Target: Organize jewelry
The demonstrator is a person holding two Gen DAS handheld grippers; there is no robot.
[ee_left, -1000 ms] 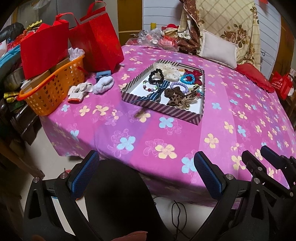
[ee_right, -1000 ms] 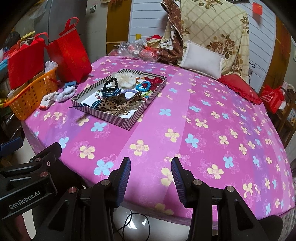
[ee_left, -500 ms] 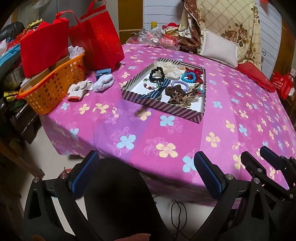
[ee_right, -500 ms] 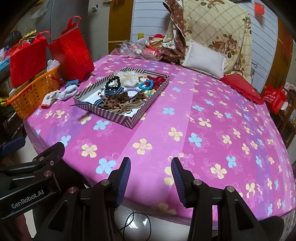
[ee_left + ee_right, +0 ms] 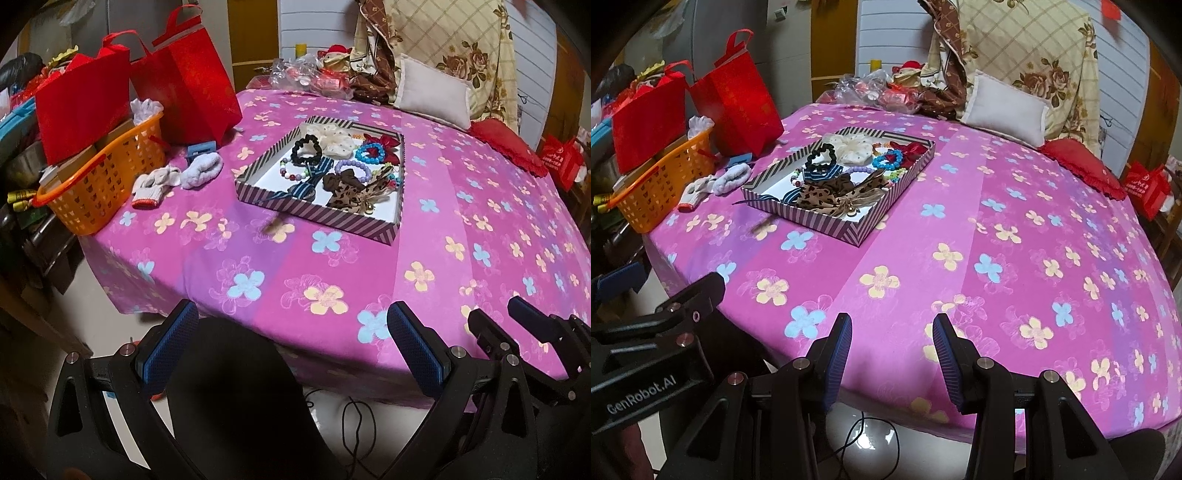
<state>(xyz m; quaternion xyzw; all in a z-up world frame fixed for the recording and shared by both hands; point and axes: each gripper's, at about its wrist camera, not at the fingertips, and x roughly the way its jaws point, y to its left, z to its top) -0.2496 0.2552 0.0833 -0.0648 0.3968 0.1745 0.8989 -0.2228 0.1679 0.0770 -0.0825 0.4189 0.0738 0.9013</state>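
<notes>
The left claw [image 5: 291,343] hangs with its jaws wide apart and nothing between them, just off the near edge of the table [image 5: 480,236]. The right claw [image 5: 892,354] is narrower but also empty, at the same near edge.

The jewelry lies in a striped box lid [image 5: 321,218] toward the far left part of the tabletop, well apart from both claws and ahead of them. In it are a black scrunchie [image 5: 306,148], a cream scrunchie [image 5: 332,136], a blue bead bracelet [image 5: 370,152], a purple bead bracelet [image 5: 351,168], a leopard bow [image 5: 351,190] and a striped blue ribbon [image 5: 306,184].

The right view shows the left claw's body at its lower left, printed "GenRobot.AI" [image 5: 642,395]; the left view shows the right claw's dark frame at its right edge, with no writing readable.

Beside the tray, at the table's left edge, sit an orange basket [image 5: 99,184], white gloves [image 5: 155,182] and two red bags [image 5: 192,77]. A white cushion [image 5: 1004,109] leans at the far edge.
</notes>
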